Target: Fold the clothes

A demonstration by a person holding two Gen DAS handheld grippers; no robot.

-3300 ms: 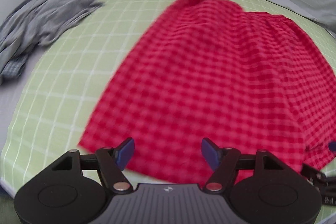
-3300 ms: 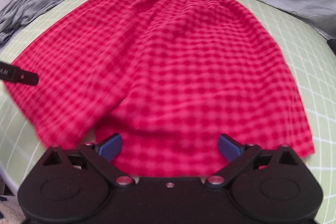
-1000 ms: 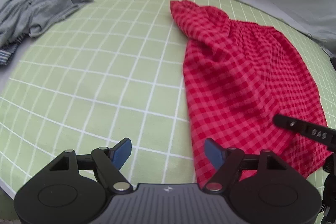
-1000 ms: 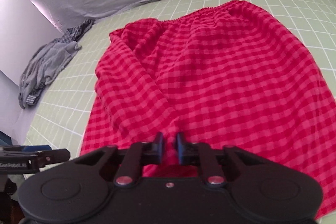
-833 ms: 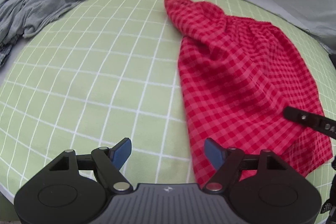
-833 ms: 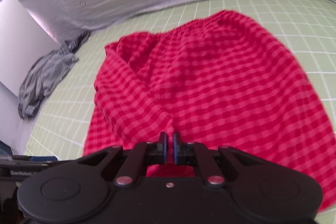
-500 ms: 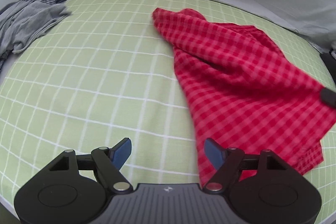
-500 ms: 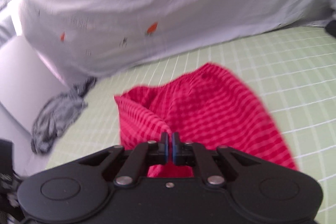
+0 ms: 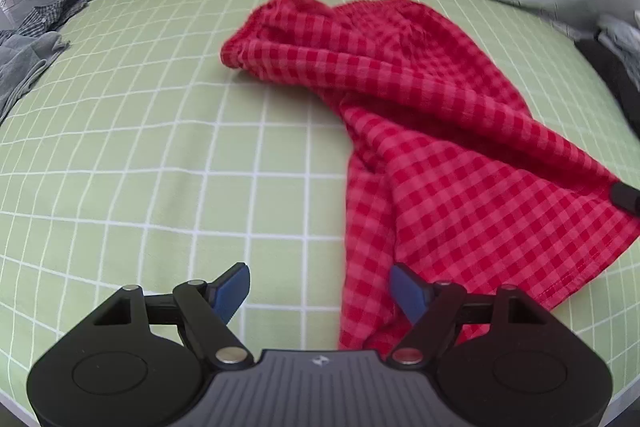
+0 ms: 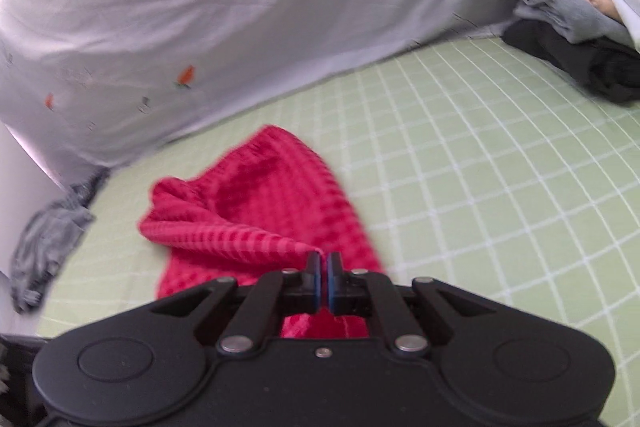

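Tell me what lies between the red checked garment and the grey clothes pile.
Only bare green grid sheet separates red checked garment from grey clothes pile, per left wrist view.

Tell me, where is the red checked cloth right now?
The red checked cloth lies on the green grid sheet, right of centre in the left wrist view, with one edge pinched and lifted by the right gripper.

The right claw (image 10: 323,277) hides the pinched edge of the red checked cloth (image 10: 264,211); the cloth looks blurred there.
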